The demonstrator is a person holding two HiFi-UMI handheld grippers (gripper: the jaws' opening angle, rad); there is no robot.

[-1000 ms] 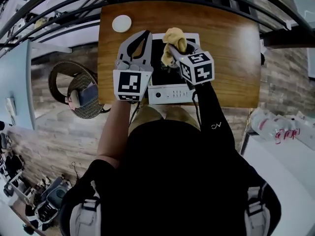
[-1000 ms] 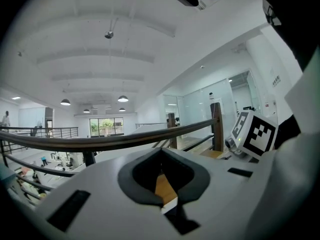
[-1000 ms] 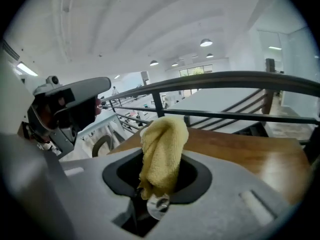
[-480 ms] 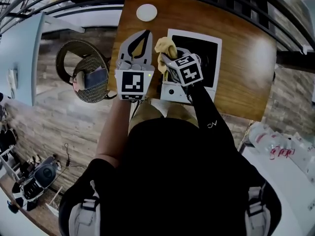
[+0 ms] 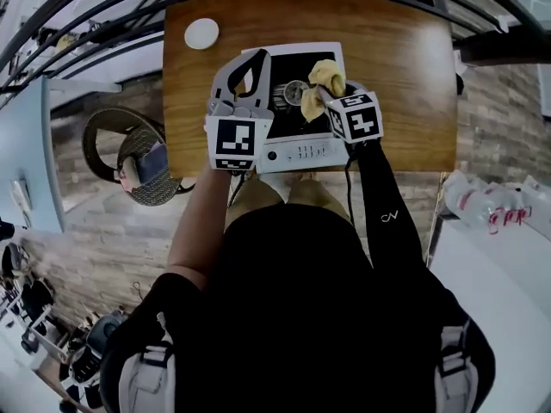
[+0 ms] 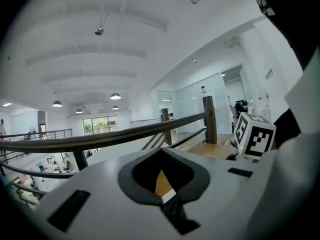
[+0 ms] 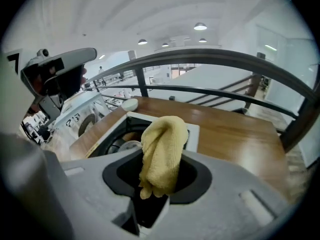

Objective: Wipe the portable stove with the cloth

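A white portable stove with a black top and a round burner sits on the wooden table. My right gripper is shut on a bunched yellow cloth, which it holds just right of the burner over the stove top. In the right gripper view the cloth stands up between the jaws, with the stove behind it. My left gripper hangs over the stove's left edge, its jaws meeting at the tips with nothing in them.
A white round disc lies at the table's far left corner. A dark metal railing runs just beyond the table's far edge. A wicker chair stands left of the table, at floor level.
The right gripper has carried the cloth from the stove's left side across to the right of the burner. The left gripper stays by the stove's left edge.
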